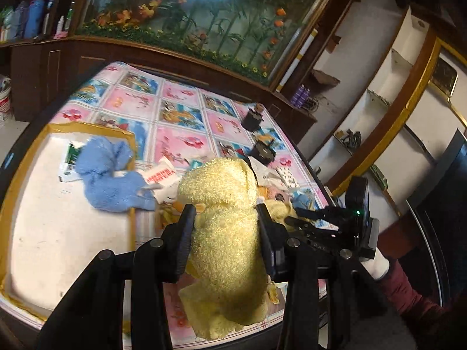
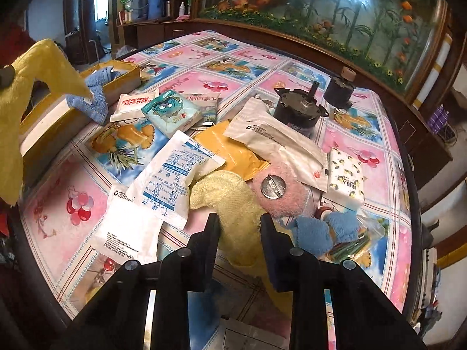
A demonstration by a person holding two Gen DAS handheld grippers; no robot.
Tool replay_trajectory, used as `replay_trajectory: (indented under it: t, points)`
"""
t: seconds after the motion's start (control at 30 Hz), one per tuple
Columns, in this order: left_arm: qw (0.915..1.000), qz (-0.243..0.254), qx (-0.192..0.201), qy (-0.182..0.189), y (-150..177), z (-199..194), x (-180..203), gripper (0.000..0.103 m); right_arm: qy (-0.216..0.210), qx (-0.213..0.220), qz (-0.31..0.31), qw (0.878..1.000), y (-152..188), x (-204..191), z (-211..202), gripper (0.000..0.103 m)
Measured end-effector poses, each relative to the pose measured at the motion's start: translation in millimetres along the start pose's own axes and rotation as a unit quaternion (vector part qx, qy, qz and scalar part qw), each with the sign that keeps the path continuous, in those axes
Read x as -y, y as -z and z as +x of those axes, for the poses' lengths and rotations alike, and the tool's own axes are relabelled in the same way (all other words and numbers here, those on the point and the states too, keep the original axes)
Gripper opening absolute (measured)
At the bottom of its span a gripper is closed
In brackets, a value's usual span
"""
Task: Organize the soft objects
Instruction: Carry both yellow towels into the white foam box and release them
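My left gripper (image 1: 224, 221) is shut on a fluffy yellow towel (image 1: 224, 233), held up over the table beside a yellow-rimmed box (image 1: 87, 127). A blue towel (image 1: 111, 175) lies in that box and drapes over its edge. In the right wrist view the same lifted yellow towel (image 2: 26, 102) hangs at the far left, near the box (image 2: 125, 77) and the blue towel (image 2: 97, 96). My right gripper (image 2: 239, 230) is shut on a pale yellow towel (image 2: 230, 201) that lies on the table. A pink plush disc (image 2: 280, 195) and a small blue cloth (image 2: 315, 233) lie just right of it.
White packets (image 2: 175, 180), an orange pouch (image 2: 230, 151), tissue packs (image 2: 346, 178) and two dark motors (image 2: 297, 110) crowd the patterned tablecloth (image 2: 219, 58). The table's right edge runs close by. A dark cabinet with a fish-tank picture stands behind. A person's red sleeve (image 1: 408, 294) is at the right.
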State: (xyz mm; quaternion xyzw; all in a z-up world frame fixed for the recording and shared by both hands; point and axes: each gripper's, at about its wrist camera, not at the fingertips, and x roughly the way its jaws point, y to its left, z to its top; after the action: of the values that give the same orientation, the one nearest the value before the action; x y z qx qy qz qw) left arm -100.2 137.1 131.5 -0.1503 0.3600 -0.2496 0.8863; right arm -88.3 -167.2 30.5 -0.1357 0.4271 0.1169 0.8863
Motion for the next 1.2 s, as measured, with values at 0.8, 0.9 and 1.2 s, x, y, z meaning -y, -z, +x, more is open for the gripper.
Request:
replay_trajectory:
  t: [0.8, 0.9, 1.2]
  points:
    - [0.9906, -0.081, 0.025, -0.107, 19, -27, -109, 0.039, 0.006, -0.017, -0.039, 0.999, -15, -28, 30, 0.046]
    - [0.9907, -0.082, 0.025, -0.106, 21, -28, -110, 0.039, -0.029, -0.014, -0.008, 0.999, -19, -21, 20, 0.039]
    - [0.9887, -0.088, 0.016, -0.12, 15, -23, -127, 0.039, -0.046, 0.075, 0.046, 0.995, -50, -10, -68, 0.032]
